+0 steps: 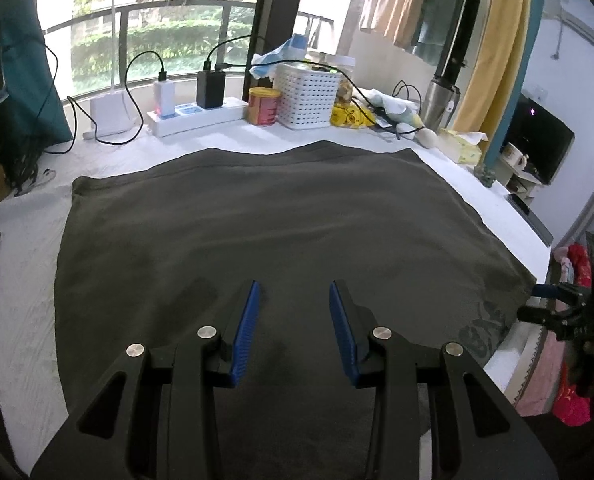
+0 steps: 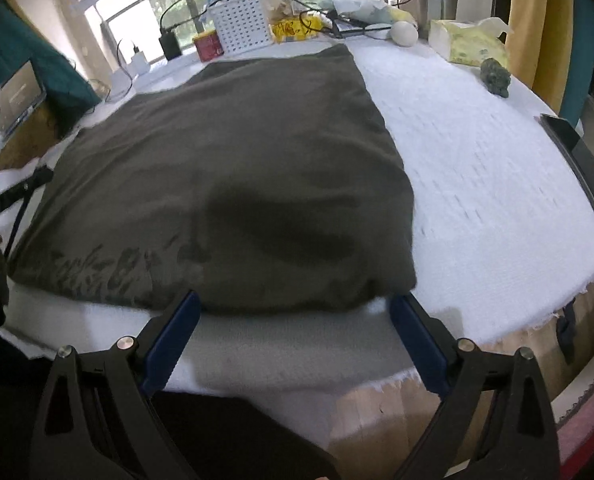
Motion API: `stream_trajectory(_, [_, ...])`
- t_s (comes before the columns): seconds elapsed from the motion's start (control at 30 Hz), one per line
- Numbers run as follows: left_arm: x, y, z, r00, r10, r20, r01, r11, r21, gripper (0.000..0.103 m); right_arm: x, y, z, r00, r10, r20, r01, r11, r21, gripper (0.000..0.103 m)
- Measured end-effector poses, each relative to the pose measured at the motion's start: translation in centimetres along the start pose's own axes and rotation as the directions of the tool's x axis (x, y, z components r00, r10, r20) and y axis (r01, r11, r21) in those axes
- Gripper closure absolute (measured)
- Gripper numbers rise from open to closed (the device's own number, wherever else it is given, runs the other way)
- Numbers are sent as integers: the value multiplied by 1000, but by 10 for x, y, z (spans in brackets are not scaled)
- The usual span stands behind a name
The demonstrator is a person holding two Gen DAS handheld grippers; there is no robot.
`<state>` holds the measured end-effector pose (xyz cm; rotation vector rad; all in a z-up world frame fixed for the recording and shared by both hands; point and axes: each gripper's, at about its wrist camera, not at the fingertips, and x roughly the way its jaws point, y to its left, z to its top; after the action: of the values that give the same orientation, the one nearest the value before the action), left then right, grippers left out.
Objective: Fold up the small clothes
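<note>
A dark olive garment [image 1: 281,220] lies spread flat on the white-covered table [image 1: 29,240], with a faint print near its right near corner. My left gripper [image 1: 295,292] hovers open and empty over the garment's near part. In the right wrist view the garment [image 2: 225,168] fills the middle, folded edge toward me. My right gripper [image 2: 295,304] is open and empty, its blue fingertips [image 2: 403,308] at the garment's near edge by the table's front. The right gripper also shows in the left wrist view [image 1: 545,302] at the table's right edge.
At the back stand a white basket [image 1: 307,94], a red can [image 1: 263,106], a power strip with chargers [image 1: 193,114], a white lamp [image 1: 109,114], a tissue box [image 1: 461,144] and a steel cup [image 1: 437,98]. A dark tablet [image 2: 581,168] lies at the right edge. Cables trail at the left.
</note>
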<state>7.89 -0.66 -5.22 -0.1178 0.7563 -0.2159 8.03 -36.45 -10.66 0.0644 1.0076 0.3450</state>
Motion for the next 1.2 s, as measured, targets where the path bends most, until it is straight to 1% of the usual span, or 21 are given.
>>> stream_trajectory(0.13, [3,6,2,1000,8,-5,-8,1000,-8,64,9,3,14,999,9,35,-11,999,40,5])
stream_trajectory(0.23, [6,14,4,1000,18,-11,-18,1000,-24,64,18,11,24,997,56,56,-58,998,36,7])
stream_trajectory(0.33, [10,22,7,999,28,-19,-29,999,-36,64,27,17,35,994,84,74,-88,994,60,7])
stream_trajectory(0.37, [11,25,8,999,31,-20,-31,999,-40,64,30,20,40,993,89,77,-94,994,64,8])
stream_trajectory(0.47, [14,32,12,999,33,-25,-35,998,-49,64,39,19,54,991,97,88,-104,991,78,15])
stream_trajectory(0.63, [20,39,20,999,31,-30,-32,999,-43,64,55,15,81,990,97,104,-107,990,96,21])
stream_trajectory(0.67, [22,41,22,999,33,-30,-34,998,-44,64,58,13,86,990,96,104,-106,990,98,23])
stream_trajectory(0.8, [27,49,28,999,39,-31,-40,998,-53,64,70,7,106,991,86,107,-98,989,109,42])
stream_trajectory(0.83, [29,51,30,999,38,-32,-40,998,-54,64,73,6,110,991,82,108,-94,990,108,44])
stream_trajectory(0.9, [32,53,34,999,38,-36,-40,998,-54,64,78,5,118,991,79,105,-90,991,96,53])
stream_trajectory(0.93, [34,54,36,999,37,-38,-39,998,-55,64,81,5,122,992,73,103,-82,993,85,56])
stream_trajectory(1.03, [38,58,39,999,33,-42,-35,998,-58,64,87,2,129,992,69,108,-78,994,76,76])
stream_trajectory(1.07, [39,59,39,999,31,-43,-33,998,-59,64,90,1,130,992,70,103,-78,994,76,87])
stream_trajectory(1.2, [41,65,41,999,31,-44,-34,997,-64,64,92,6,135,993,86,82,-89,995,39,91])
